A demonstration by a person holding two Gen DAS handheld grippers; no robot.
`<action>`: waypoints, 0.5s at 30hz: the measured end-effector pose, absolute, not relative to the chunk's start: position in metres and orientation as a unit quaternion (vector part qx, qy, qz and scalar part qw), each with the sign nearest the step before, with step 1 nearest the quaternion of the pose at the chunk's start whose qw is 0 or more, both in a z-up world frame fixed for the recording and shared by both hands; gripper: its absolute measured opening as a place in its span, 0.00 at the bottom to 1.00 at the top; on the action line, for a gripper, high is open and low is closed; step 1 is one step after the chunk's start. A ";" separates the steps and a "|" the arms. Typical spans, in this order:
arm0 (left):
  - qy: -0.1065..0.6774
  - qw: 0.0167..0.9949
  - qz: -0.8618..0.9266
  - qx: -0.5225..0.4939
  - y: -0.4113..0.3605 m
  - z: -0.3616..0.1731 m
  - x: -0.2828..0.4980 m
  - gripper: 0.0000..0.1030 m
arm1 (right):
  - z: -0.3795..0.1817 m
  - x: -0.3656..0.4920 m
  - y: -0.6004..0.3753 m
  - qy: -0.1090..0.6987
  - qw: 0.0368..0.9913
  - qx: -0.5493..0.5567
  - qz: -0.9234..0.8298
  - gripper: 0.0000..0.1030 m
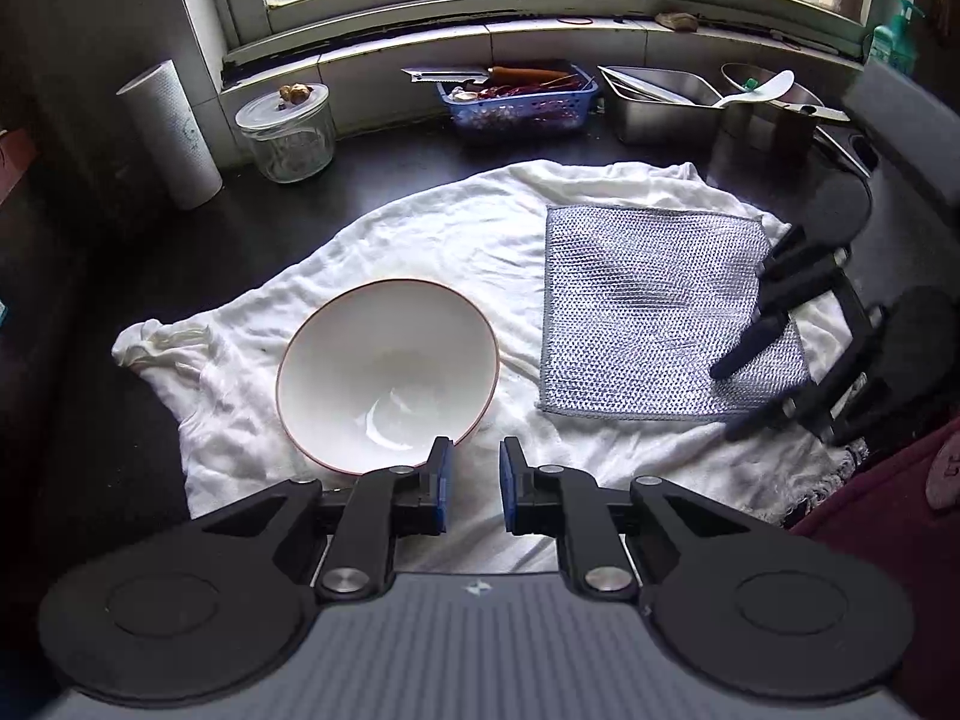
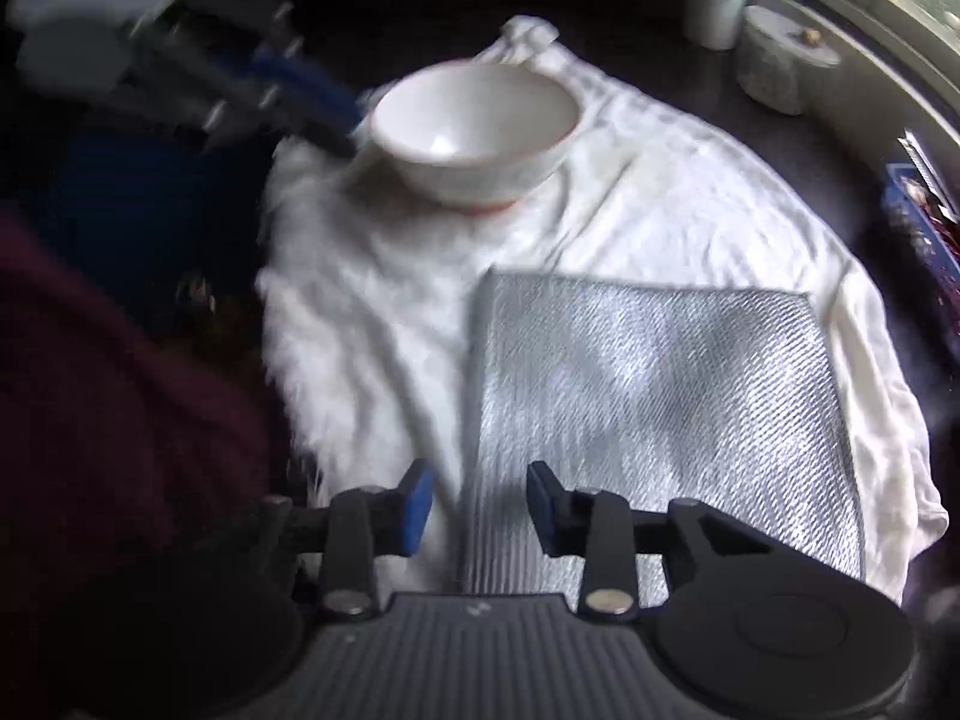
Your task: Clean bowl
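The white bowl [image 1: 387,375] sat on a white cloth [image 1: 456,240] at ten o'clock from the left claw [image 1: 475,456], whose jaws gaped empty. The right claw [image 2: 480,483] hung open over the silver scouring cloth's [image 2: 660,408] near edge.

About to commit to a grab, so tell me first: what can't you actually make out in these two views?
- Bowl near rim: in the left wrist view, the left gripper covers it; contact unclear.
- Scrubbing cloth near edge: in the right wrist view, cut off behind the right gripper.
- Left gripper in the right wrist view: motion-blurred.
- Dirt in the bowl: only glare shows.
- Blue basket contents: too small.
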State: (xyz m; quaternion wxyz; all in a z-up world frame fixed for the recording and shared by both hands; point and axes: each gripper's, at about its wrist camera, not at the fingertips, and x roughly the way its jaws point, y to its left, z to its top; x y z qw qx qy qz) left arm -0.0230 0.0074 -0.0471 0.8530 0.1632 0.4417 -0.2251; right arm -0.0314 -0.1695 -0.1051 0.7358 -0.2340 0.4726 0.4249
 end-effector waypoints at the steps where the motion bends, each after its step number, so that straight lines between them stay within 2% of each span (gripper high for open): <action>1: 0.442 0.852 -0.226 0.165 0.007 -0.047 -0.023 0.14 | -0.107 -0.033 -0.170 0.471 0.735 -0.241 0.423 0.34; 6: 0.441 0.852 -0.228 0.167 0.007 -0.046 -0.021 0.14 | -0.103 -0.037 -0.180 0.460 0.741 -0.277 0.403 0.33; 15: 0.439 0.852 -0.231 0.166 0.004 -0.046 -0.020 0.14 | -0.093 -0.028 -0.195 0.449 0.763 -0.273 0.377 0.33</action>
